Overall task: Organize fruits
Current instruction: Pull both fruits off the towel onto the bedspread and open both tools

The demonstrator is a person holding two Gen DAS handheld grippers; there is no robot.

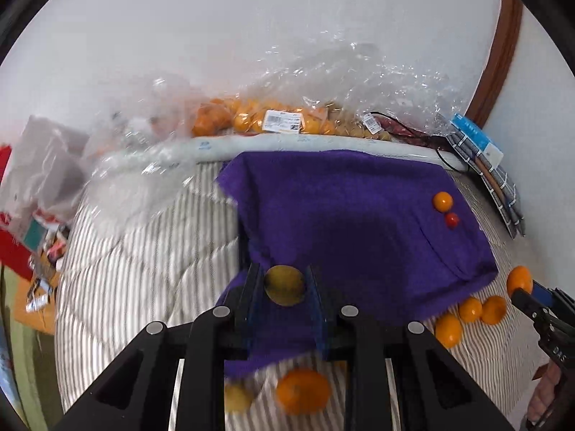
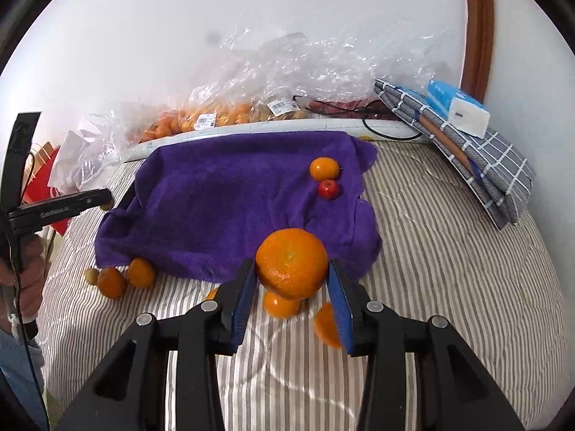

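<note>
1. The left gripper (image 1: 285,287) pinches a yellow-green fruit (image 1: 284,284) between its blue pads, over the near edge of the purple towel (image 1: 345,215)
2. The right gripper (image 2: 291,280) holds a big orange (image 2: 291,261) between its pads; both pads touch its sides, above the striped quilt (image 2: 449,251) just off the towel's near edge
3. On the towel, toward its far right, a small orange (image 2: 324,168) sits touching a red fruit (image 2: 329,189)
4. Under the big orange lie two more oranges on the quilt, one (image 2: 281,304) directly below, one (image 2: 327,325) partly hidden by the right pad
5. At the towel's near left corner, two oranges (image 2: 125,277) lie beside a small yellowish fruit (image 2: 91,275)
6. In the left view, a blurred orange (image 1: 303,390) and a yellowish fruit (image 1: 237,397) lie on the quilt below the gripper
7. Behind the towel, clear bags (image 2: 222,115) hold many oranges against the wall; a folded checked cloth (image 2: 478,165) with a blue-white pack (image 2: 458,106) on it lies at far right
</note>
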